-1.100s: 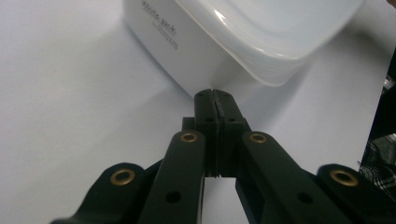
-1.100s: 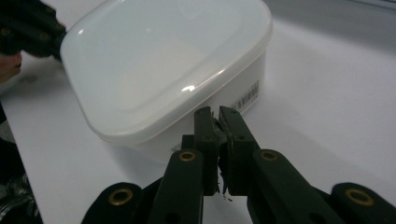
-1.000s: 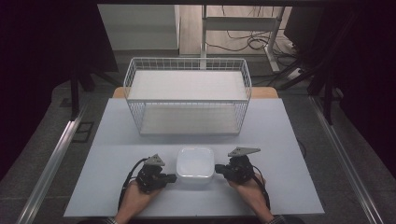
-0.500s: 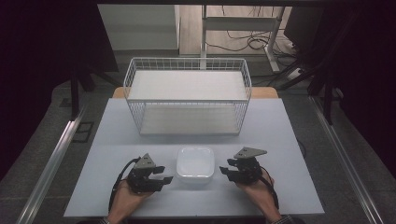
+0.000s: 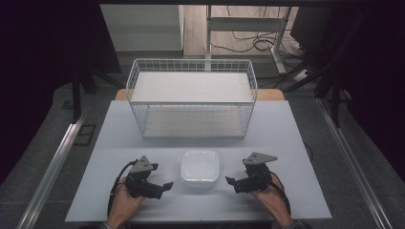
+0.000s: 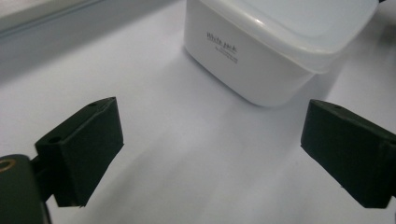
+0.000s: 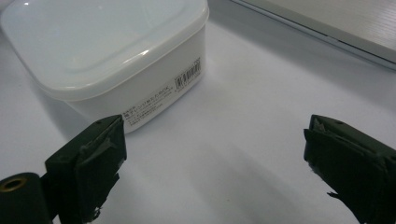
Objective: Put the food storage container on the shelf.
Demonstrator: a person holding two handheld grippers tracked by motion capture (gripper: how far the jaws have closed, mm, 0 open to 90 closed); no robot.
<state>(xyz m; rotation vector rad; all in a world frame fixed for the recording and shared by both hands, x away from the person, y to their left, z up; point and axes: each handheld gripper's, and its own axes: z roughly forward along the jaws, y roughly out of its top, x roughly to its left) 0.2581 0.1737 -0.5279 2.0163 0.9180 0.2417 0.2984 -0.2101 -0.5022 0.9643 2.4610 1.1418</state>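
A second ago both my grippers pressed against the sides of the white lidded container (image 5: 200, 166). Now my left gripper (image 5: 162, 187) has drawn back to the left, clear of it, and my right gripper (image 5: 232, 183) stands off to its right. The jaws of both have just been opening, with nothing between them.

I see the box (image 5: 199, 165) on the table (image 5: 286, 143) between my left gripper (image 5: 160, 187) and right gripper (image 5: 233, 184); basket (image 5: 192, 98) behind it.
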